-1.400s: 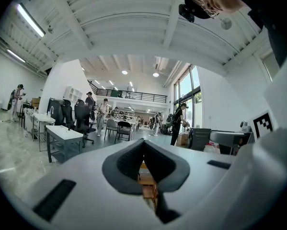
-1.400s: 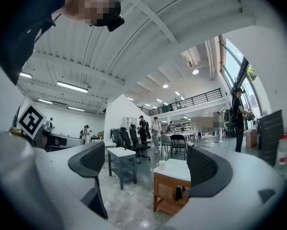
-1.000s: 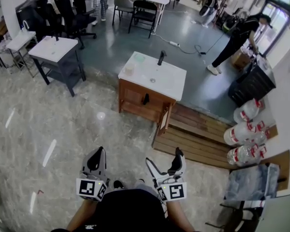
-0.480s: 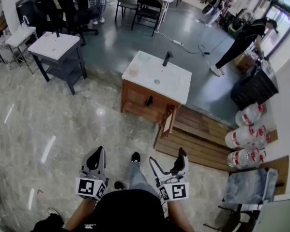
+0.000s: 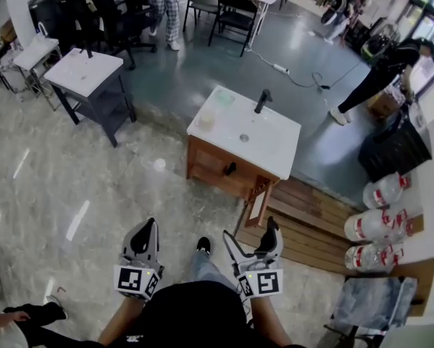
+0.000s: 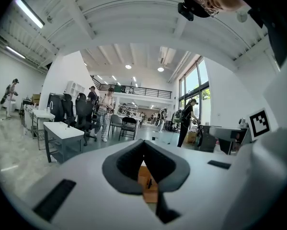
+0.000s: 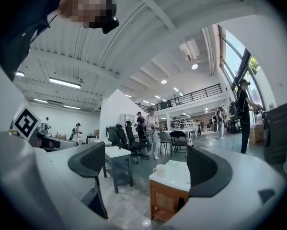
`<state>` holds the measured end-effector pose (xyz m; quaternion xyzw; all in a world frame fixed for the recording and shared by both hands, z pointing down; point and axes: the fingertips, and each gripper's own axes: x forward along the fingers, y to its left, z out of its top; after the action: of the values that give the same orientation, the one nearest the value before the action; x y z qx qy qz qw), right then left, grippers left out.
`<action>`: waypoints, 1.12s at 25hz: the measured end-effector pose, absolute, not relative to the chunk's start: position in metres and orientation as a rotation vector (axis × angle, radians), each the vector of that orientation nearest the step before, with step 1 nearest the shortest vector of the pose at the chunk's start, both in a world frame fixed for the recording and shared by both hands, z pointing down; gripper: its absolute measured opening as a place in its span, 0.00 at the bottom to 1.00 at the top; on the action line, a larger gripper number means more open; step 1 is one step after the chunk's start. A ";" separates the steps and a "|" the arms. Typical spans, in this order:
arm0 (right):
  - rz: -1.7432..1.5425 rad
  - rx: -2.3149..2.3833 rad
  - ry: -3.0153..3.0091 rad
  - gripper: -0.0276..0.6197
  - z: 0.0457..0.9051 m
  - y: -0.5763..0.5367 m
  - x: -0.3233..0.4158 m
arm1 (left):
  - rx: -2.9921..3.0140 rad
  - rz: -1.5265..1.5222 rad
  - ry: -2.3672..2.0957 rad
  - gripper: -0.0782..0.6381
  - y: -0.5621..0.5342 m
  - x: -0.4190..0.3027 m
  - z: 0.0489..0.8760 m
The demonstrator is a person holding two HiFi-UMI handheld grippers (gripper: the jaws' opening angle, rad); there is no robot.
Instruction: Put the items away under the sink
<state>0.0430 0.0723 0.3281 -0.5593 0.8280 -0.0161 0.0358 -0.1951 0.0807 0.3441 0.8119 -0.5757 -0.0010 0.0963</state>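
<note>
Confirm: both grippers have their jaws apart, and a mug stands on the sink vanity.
No: the left gripper view shows the left gripper with jaws together; only the right gripper has them apart. The mug does stand on the sink vanity.

head: steeply down | gripper views: level, forward | shared: sink cabinet (image 5: 209,167) (distant)

Left gripper (image 6: 144,143), fingers (image 6: 117,169) closed tip to tip — wooden cabinet (image 6: 146,180) glimpsed beyond

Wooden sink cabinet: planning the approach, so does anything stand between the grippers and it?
Nothing visible does: only bare glossy floor lies between the left gripper, the right gripper and the white-topped wooden sink cabinet, whose door stands open.
</note>
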 end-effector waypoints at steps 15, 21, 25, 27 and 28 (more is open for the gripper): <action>-0.132 -1.581 2.681 0.84 0.357 -0.108 0.063 | 2.275 0.081 -1.820 0.12 -0.057 -0.168 0.352; -0.250 -1.539 2.720 0.84 0.414 -0.162 0.026 | 2.247 0.111 -1.794 0.12 -0.071 -0.183 0.372; -0.307 -1.533 2.745 0.84 0.456 -0.200 -0.004 | 2.275 0.131 -1.733 0.12 -0.079 -0.188 0.387; -0.315 -1.531 2.759 0.84 0.477 -0.218 -0.019 | 2.276 0.160 -1.715 0.12 -0.087 -0.190 0.398; -0.307 -1.532 2.769 0.84 0.489 -0.226 -0.026 | 2.273 0.169 -1.707 0.12 -0.092 -0.191 0.404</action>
<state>-0.0260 -0.2255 0.4888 -0.4817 0.8708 -0.0965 -0.0189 -0.1911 -0.0919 0.4044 0.7895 -0.5931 0.0588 0.1464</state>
